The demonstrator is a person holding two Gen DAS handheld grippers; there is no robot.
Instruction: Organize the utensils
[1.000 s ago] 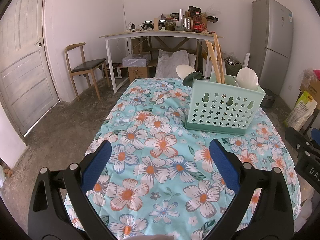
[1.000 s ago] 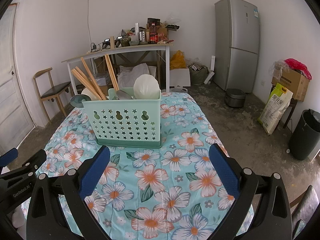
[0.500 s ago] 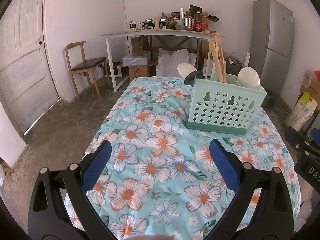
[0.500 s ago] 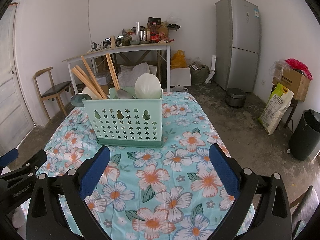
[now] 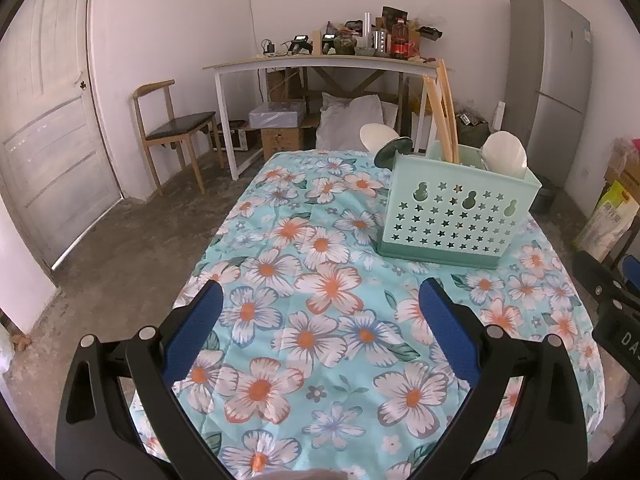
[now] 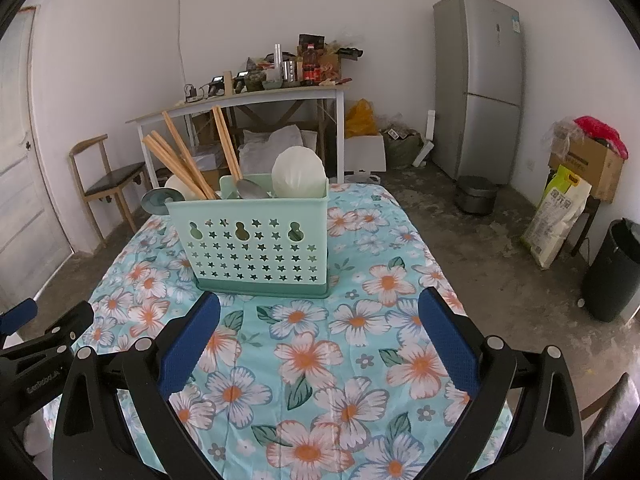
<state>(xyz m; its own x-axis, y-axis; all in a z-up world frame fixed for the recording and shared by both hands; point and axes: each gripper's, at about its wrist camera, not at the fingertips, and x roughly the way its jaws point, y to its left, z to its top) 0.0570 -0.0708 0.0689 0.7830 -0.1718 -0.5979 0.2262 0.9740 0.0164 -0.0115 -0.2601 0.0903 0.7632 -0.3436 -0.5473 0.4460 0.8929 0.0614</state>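
A mint-green perforated utensil basket [image 5: 456,216] [image 6: 256,240] stands upright on the floral tablecloth [image 5: 312,280] [image 6: 320,344]. In it stand wooden chopsticks [image 5: 442,116] [image 6: 180,156], a white ladle [image 5: 504,154] [image 6: 298,174] and a metal spoon [image 6: 249,188]. A dark green and a white spoon head [image 5: 390,150] [image 6: 160,200] stick out behind its left end. My left gripper [image 5: 320,304] is open and empty over the cloth, short of the basket. My right gripper [image 6: 320,312] is open and empty just in front of the basket.
A wooden chair [image 5: 176,128], a white cluttered side table [image 5: 320,64] and a grey fridge [image 6: 480,84] stand behind the table. A dark bin [image 6: 616,272], a sack and boxes stand on the floor to the right. The other gripper shows at the frame edges [image 6: 36,336] [image 5: 608,288].
Both grippers stay open; the views shift only slightly, with the basket a little nearer in the right wrist view.
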